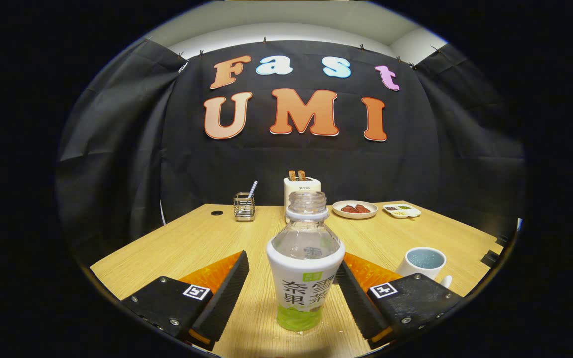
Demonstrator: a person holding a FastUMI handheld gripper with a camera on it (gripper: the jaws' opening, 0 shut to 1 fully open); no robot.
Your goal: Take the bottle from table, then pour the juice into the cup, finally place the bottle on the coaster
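2 fingers of the gripper (291, 293) are standing spread around the uncapped bottle (305, 268); an off-centre squeeze is risking tipping it, spilling juice mid-table.

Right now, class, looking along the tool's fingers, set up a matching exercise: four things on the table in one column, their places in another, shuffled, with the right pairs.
Things:
1. bottle
2. cup
3. toaster
4. utensil holder

Places:
A. far side of the table, directly behind the bottle
B. upright between the fingers of the open tool, cap off
C. far side, left of the toaster
D. just beyond the right finger

Pairs: 1-B, 2-D, 3-A, 4-C
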